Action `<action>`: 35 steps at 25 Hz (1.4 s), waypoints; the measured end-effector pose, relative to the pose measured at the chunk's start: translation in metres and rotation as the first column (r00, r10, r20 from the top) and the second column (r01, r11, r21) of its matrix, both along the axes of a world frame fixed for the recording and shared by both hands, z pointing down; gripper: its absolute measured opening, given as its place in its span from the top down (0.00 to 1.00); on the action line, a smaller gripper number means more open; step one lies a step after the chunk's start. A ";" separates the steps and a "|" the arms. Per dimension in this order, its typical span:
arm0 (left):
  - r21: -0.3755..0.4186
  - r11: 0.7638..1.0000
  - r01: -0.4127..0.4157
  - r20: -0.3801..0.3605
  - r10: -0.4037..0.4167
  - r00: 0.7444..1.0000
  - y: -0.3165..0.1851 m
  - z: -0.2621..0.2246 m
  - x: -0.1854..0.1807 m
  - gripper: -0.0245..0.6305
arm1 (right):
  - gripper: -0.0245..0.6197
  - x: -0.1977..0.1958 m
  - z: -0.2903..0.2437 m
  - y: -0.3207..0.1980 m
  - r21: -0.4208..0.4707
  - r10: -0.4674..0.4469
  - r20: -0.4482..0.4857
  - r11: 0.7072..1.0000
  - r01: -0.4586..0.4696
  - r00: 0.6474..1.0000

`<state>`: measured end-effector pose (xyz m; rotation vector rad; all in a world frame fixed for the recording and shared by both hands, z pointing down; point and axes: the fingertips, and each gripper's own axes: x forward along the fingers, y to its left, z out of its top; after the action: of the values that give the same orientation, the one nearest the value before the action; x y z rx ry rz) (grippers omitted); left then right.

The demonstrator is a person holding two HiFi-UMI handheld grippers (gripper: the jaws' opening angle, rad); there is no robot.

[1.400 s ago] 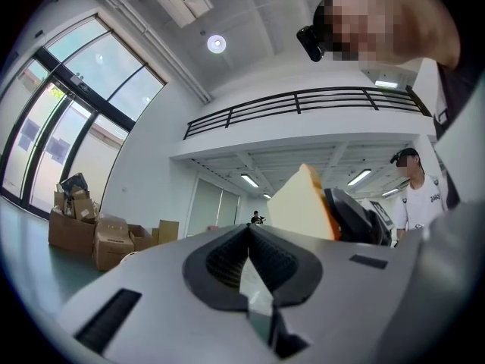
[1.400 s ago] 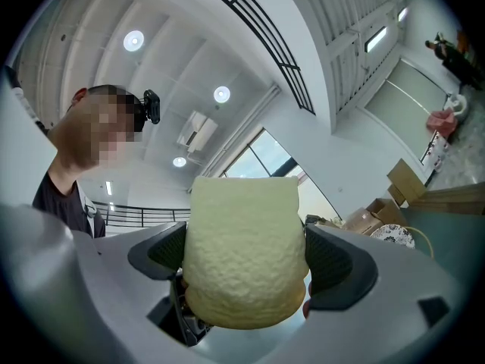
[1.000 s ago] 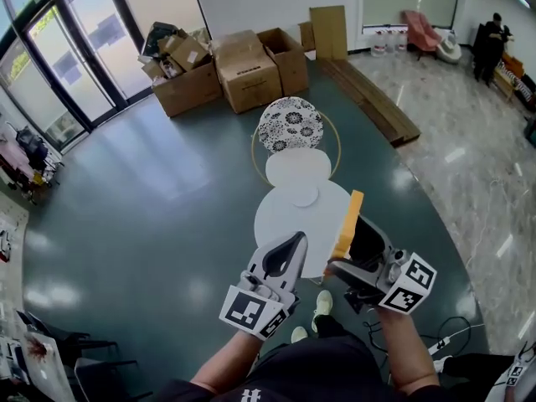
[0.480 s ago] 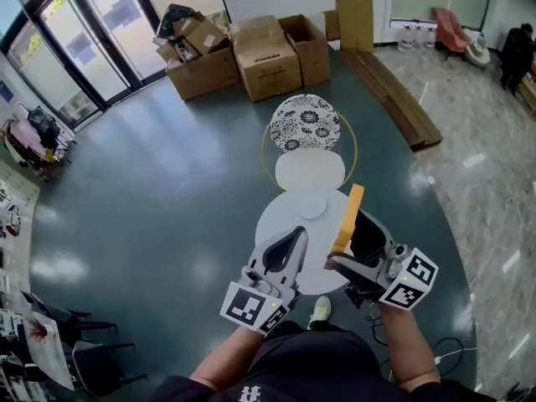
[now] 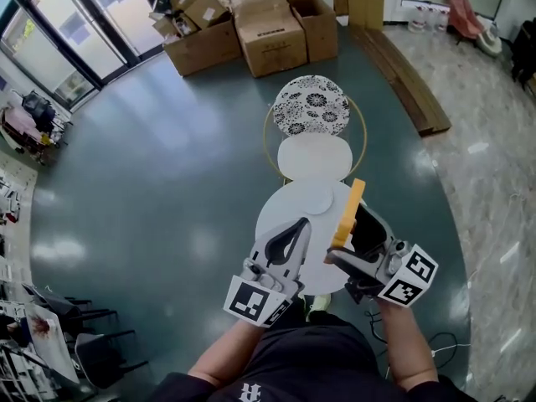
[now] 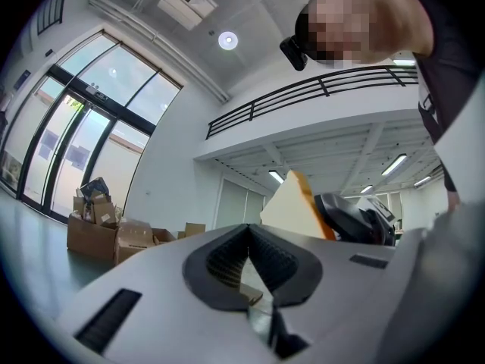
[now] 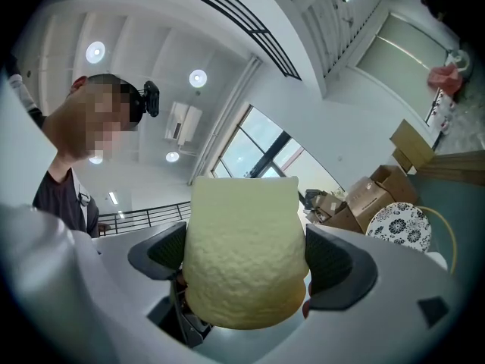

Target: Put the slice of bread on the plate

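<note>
A slice of bread with a pale face and orange crust stands upright in my right gripper, which is shut on it above the right edge of a round white table. In the right gripper view the bread fills the gap between both jaws of the right gripper. A small white plate lies on the far part of that table, just left of the bread. My left gripper hovers over the table's near side, shut and empty. From the left gripper, the bread shows to the right.
Beyond the white table stand a smaller white round top and a black-and-white patterned round top inside a gold ring. Cardboard boxes sit at the far wall, a wooden bench at the right. The floor is dark green.
The view has moved forward, so the tables and boxes sit closer and lower in the picture. Both grippers keep their places, with the bread still held upright.
</note>
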<state>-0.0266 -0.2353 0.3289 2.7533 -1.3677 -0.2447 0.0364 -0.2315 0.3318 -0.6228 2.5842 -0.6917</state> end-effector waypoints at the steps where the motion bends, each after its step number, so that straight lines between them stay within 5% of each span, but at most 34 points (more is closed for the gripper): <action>1: -0.002 1.000 -0.002 -0.002 0.002 1.000 -0.007 0.004 -0.004 0.95 | 0.20 -0.003 0.005 -0.007 -0.007 0.007 -0.008 1.000 -0.008 1.000; 21: -0.077 0.996 -0.038 -0.012 0.037 0.999 -0.122 0.159 -0.037 0.95 | 0.20 -0.034 0.197 -0.126 -0.118 0.092 -0.231 0.985 -0.122 0.969; 27: -0.120 0.992 -0.041 -0.024 0.038 0.999 -0.134 0.214 -0.039 0.95 | 0.20 -0.041 0.289 -0.152 -0.146 0.075 -0.395 0.979 -0.143 0.916; 35: -0.166 0.986 -0.001 -0.020 -0.002 1.000 -0.149 0.269 -0.052 0.95 | 0.20 -0.043 0.399 -0.182 -0.177 0.010 -0.621 0.972 -0.153 0.784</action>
<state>-0.0786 -0.3845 0.5975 2.6079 -1.3190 -0.1502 -0.0070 -0.4133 0.7303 -1.2030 3.0638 -0.8627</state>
